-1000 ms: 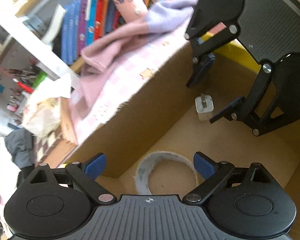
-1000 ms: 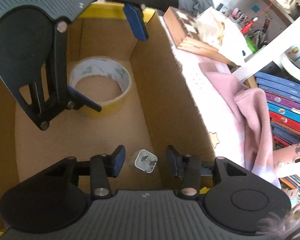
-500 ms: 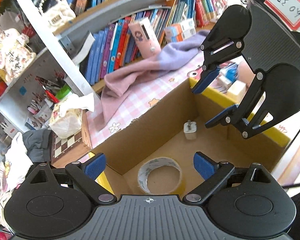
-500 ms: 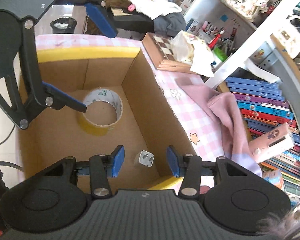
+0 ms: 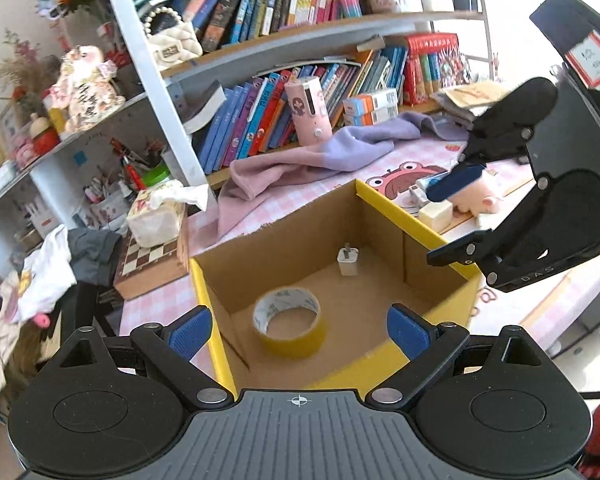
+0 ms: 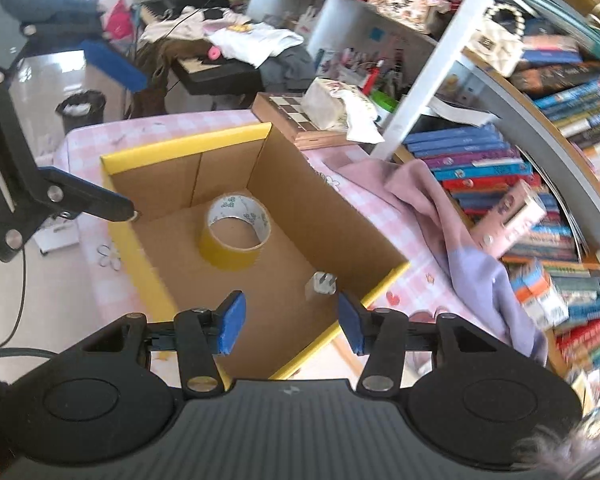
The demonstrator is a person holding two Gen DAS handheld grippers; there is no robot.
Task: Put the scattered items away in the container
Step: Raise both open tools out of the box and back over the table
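On the right gripper [image 5: 456, 216], as you see it from the left wrist view, raised letters reading "DAS" stand on the lower black link arm, near its pivot. A white label with a red border [image 5: 592, 58] sits on the dark body above that gripper; its handwritten marks are too blurred to read. Lettering on the book spines [image 5: 260, 120] on the shelf is also illegible.

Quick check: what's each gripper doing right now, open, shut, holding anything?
Left gripper: open, empty.
Right gripper: open, empty; its jaws have just been opening, with nothing between them.
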